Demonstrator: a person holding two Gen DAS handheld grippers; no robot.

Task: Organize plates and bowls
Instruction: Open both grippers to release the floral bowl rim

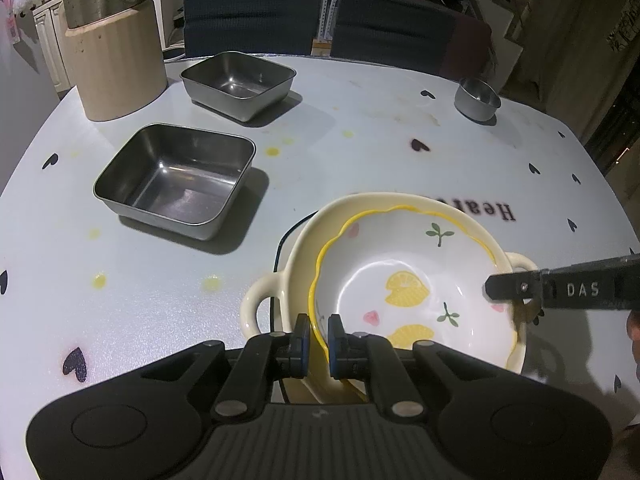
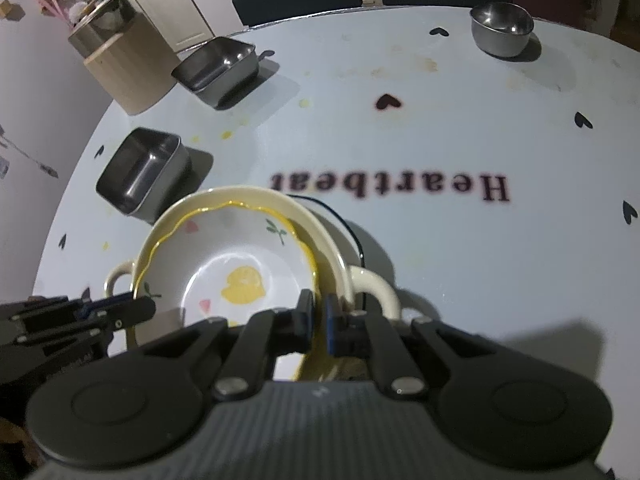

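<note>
Both the left gripper (image 1: 318, 336) and right gripper (image 2: 318, 320) pinch the lemon-print bowl (image 1: 404, 280) by opposite rims, nested in the near cream handled bowl (image 1: 304, 264); next, release both cleanly.

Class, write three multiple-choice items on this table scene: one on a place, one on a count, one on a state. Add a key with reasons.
1. Where does the lemon-print bowl sit?
A. inside the cream handled bowl
B. in a steel tray
C. on a chair

2. How many square steel trays are on the table?
A. one
B. two
C. four

3. What is the left gripper doing?
A. hanging open
B. clamping the lemon-print bowl's rim
C. holding a spoon

Key: A, its wavy rim lies within the cream rim; B, two trays stand at left; C is wrong, B: pads pinch the yellow rim.
</note>
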